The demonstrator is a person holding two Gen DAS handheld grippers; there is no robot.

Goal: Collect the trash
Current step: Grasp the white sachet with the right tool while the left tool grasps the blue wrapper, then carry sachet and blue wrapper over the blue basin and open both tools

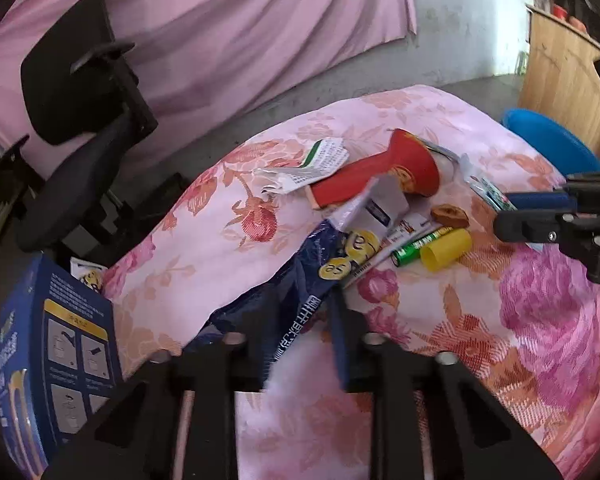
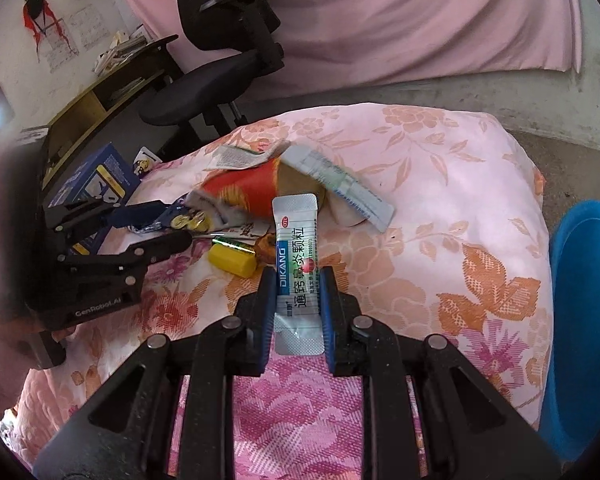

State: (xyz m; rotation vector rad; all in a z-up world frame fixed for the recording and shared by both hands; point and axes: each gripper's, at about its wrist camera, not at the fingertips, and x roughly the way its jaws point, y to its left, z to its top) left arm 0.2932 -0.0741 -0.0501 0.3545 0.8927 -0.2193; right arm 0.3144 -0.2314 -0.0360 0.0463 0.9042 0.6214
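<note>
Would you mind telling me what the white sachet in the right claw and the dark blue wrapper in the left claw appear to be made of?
White sachet: likely plastic or foil laminate, glossy; light glints off it and its ends show crimped seals.
Dark blue wrapper: thin plastic film, shiny; it crinkles and catches highlights. Whether it is foil-lined cannot be told.

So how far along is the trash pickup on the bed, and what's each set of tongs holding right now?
Nothing visibly binned yet. In hand: the right tongs grip a white medicine sachet; the left tongs are closed on a dark blue wrapper. Left on the floral quilt: red paper cup, green battery, yellow cap, a torn white packet and other scraps. A blue bin stands beside the bed.
</note>
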